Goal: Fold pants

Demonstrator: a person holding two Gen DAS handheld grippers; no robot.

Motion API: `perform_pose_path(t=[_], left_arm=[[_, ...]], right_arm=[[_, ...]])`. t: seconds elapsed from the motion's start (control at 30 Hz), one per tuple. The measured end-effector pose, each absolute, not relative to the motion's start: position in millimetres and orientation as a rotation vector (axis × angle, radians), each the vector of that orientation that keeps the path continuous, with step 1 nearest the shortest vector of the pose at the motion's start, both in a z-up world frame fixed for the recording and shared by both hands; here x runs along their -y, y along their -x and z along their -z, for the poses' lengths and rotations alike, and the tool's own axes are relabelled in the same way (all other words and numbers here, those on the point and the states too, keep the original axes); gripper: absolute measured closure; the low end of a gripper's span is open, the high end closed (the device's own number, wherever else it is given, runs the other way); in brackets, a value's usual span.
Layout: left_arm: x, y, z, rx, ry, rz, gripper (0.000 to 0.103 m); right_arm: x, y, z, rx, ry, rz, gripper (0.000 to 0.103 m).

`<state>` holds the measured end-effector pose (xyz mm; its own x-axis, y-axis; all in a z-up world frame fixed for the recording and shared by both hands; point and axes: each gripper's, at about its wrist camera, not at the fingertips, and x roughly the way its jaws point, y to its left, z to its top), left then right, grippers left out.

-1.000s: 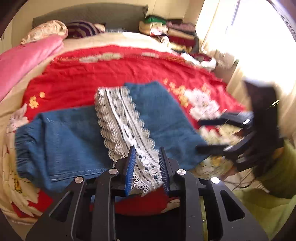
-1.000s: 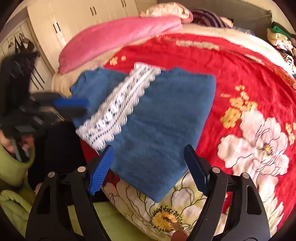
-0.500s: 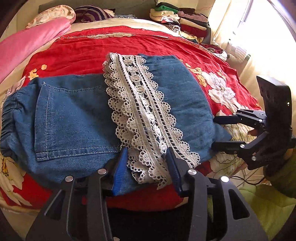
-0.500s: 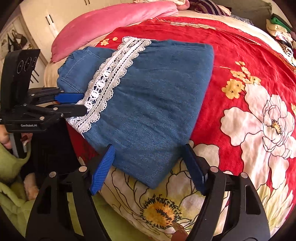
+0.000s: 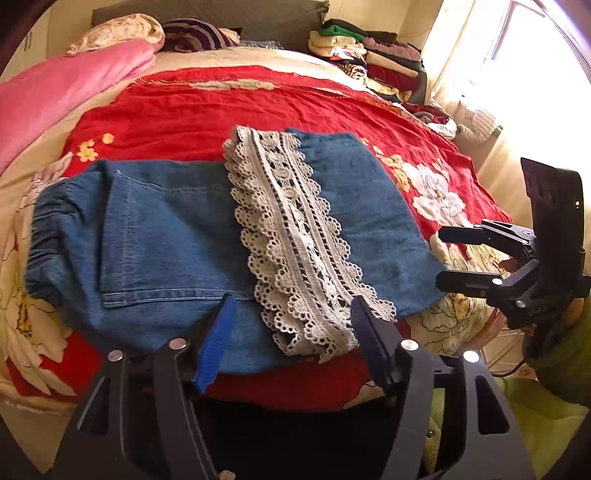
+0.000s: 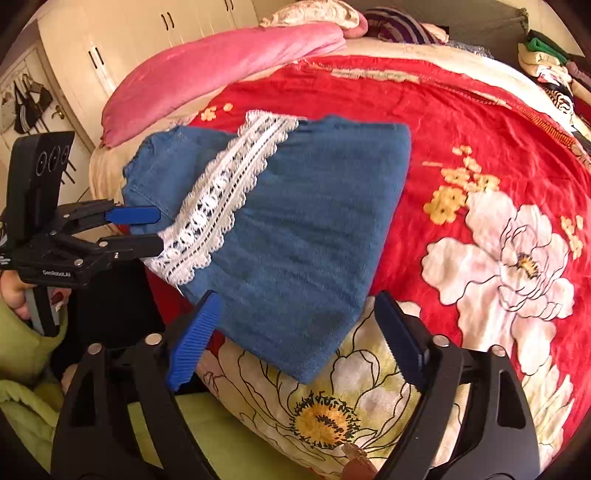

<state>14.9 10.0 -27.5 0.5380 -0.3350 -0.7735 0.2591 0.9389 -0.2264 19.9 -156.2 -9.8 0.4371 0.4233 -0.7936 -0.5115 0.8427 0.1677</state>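
Observation:
Blue denim pants [image 5: 166, 236] lie folded on the red flowered bedspread [image 5: 221, 103], with a white lace hem [image 5: 295, 240] laid across the top. My left gripper [image 5: 293, 332] is at the near edge, its jaws opening. The lace end lies loose between them, touching neither blue pad. In the right wrist view the pants [image 6: 295, 206] fill the middle. My right gripper [image 6: 297, 332] stands over the folded denim corner, its jaws opening too, with no pad pressing the cloth. Each gripper also shows in the other's view: right gripper [image 5: 443, 258], left gripper [image 6: 159, 229].
A pink quilt [image 5: 62, 92] and pillows [image 5: 118, 31] lie at the far left of the bed. Stacked folded clothes [image 5: 369, 51] sit at the back right by a bright window. Cream wardrobe doors [image 6: 147, 44] stand at the left, and a green sleeve [image 6: 22, 369] is below.
The left jaws have let go of the lace end and spread apart. The pants have settled flat on the bed. The right jaws have widened a little.

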Motion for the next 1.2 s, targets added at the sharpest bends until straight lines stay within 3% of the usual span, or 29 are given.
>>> perform_pose_path(t=[0.23,0.33,0.43,1.2], left_arm=[[-22,-6,10,-0.885,0.097,0.32,0.016],[-28,-2,3,-0.865,0.096,0.298,0.016],[-36,2,-3,-0.846,0.1,0.27,0.008],[-141,28,-16,-0.768,0.275,0.054,0.006]], right_arm=[[152,-20,-7,-0.917,0.098,-0.568,0.014],[147,-19,-13,-0.906,0.106,-0.57,0.013],[142,-20,-18,-0.895,0.117,-0.572,0.013],[66,-45,-73,-0.797,0.193,-0.691,0.009]])
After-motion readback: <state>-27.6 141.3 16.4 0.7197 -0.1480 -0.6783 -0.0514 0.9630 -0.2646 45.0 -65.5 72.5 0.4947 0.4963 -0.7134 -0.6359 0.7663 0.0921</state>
